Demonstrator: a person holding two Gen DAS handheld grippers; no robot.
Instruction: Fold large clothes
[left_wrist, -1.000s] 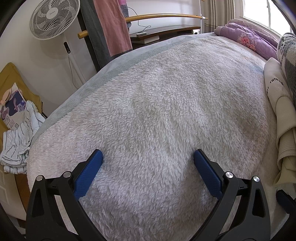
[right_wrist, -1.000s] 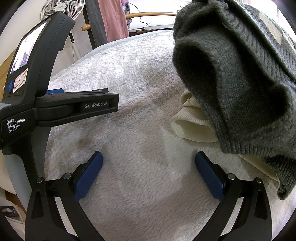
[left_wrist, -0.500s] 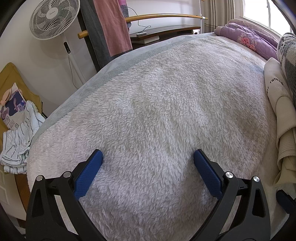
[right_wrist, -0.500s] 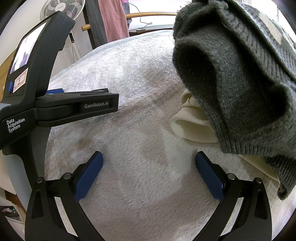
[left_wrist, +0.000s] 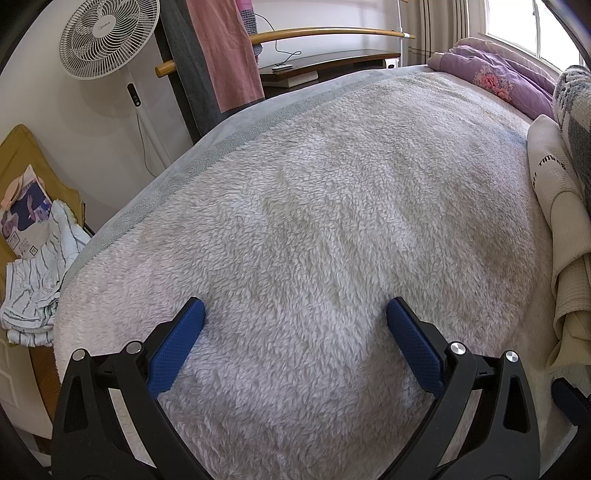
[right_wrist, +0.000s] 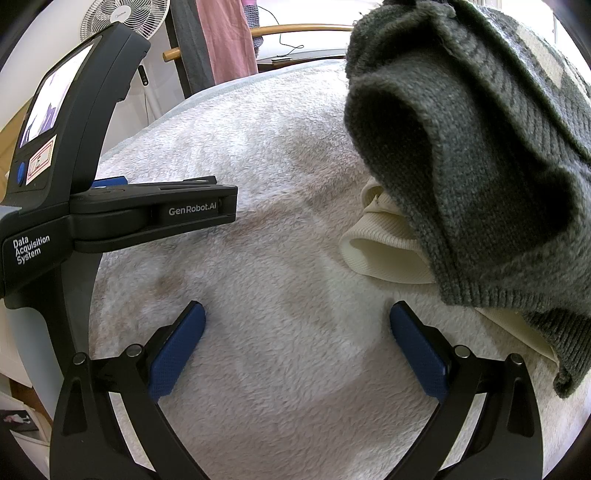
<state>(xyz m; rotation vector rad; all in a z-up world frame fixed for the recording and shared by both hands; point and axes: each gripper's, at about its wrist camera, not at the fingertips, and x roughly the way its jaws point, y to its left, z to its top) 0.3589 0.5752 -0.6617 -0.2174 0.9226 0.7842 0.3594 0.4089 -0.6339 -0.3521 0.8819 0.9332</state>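
Progress: judging by the heap, nothing is folded yet – the grey knit sweater (right_wrist: 480, 155) sits bunched on top of a cream garment (right_wrist: 388, 247), and no neat stack shows anywhere on the fleece blanket (left_wrist: 314, 221)
What is left: probably all of it – pick one piece out, spread it flat on the bare fleece, then fold
Left gripper (left_wrist: 295, 334): jaws spread wide, blue pads apart, nothing between them; it hovers low over bare blanket
Right gripper (right_wrist: 297, 334): also wide open and holding nothing, only fleece between its pads
Sweater relative to right gripper: ahead and to the right, its hanging hem (right_wrist: 569, 380) near the right-hand finger; whether they touch I cannot tell
Cream garment relative to right gripper: its ribbed cuff lies ahead of the right pad, apart from it, partly under the sweater
Clothes relative to left gripper: far off at the right edge of its view, where the cream piece (left_wrist: 554, 206) lies beside a grey-and-white knit (left_wrist: 576, 99)
Left gripper seen from the right: it stands to the left of the pile, well apart from it
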